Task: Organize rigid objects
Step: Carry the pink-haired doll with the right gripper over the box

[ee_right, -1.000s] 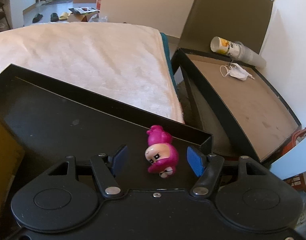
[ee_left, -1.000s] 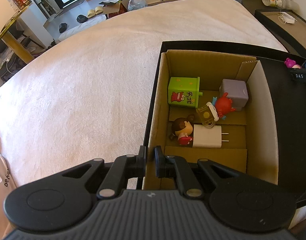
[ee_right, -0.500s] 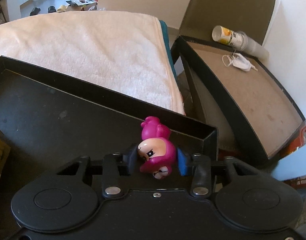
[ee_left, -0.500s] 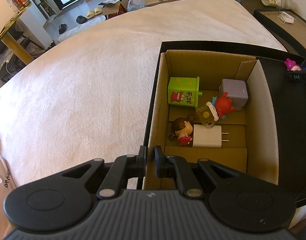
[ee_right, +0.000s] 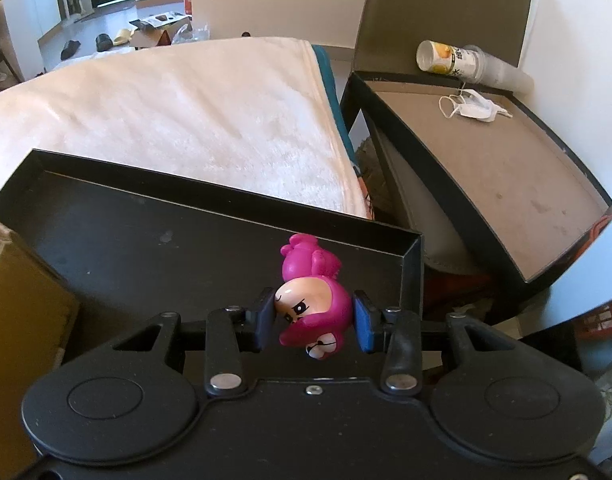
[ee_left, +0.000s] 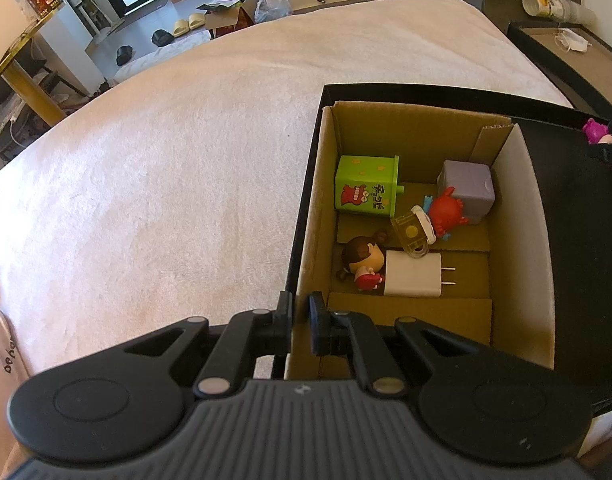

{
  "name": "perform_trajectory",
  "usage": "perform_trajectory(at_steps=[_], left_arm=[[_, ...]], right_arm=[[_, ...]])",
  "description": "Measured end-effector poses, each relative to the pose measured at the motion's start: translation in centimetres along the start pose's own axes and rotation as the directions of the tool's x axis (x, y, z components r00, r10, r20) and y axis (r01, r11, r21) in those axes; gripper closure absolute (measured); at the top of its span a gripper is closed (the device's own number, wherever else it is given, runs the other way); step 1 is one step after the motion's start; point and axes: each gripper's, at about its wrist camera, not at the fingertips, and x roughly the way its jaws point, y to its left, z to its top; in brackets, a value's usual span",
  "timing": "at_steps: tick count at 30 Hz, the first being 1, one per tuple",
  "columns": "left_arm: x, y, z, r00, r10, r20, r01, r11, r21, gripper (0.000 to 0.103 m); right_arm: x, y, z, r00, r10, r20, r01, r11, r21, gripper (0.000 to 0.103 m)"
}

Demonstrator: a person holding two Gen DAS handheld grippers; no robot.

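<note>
Pinching a pink figurine (ee_right: pixel 312 308) by the head between right claw (ee_right: pixel 313 322) pads, body pointing ahead over the black tray (ee_right: pixel 153 236). Cardboard box (ee_left: pixel 522 240) holding other toys off to the left, its wall clenched by left claw (ee_left: pixel 300 322).

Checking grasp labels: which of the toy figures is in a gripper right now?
The pink figure, clamped head-first in the right gripper over the black tray. The brown-haired figure and red crab lie loose in the cardboard box.

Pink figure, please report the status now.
Right gripper shut on pink figure, over black tray. Left gripper shut on cardboard box wall. Path unobstructed.
</note>
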Motion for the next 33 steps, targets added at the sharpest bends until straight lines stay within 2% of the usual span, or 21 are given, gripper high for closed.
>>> perform_trajectory(at_steps=[10, 22, 33], left_arm=[[0.0, 0.3, -0.1, 1.000, -0.010, 0.003, 0.010, 1.000, -0.010, 0.096], [0.1, 0.3, 0.0, 1.000, -0.007, 0.002, 0.007, 1.000, -0.008, 0.096], [0.2, 0.8, -0.2, 1.000, -0.031, 0.005, 0.031, 0.999, -0.015, 0.096]], right_arm=[[-3.7, 1.3, 0.3, 0.997, 0.038, 0.069, -0.035, 0.998, -0.049, 0.063], [-8.6, 4.8, 0.9, 0.976, 0.138, 0.167, -0.110, 0.979, -0.171, 0.063], [-10.5, 7.9, 0.8, 0.962, 0.194, 0.190, -0.145, 0.959, -0.246, 0.063]])
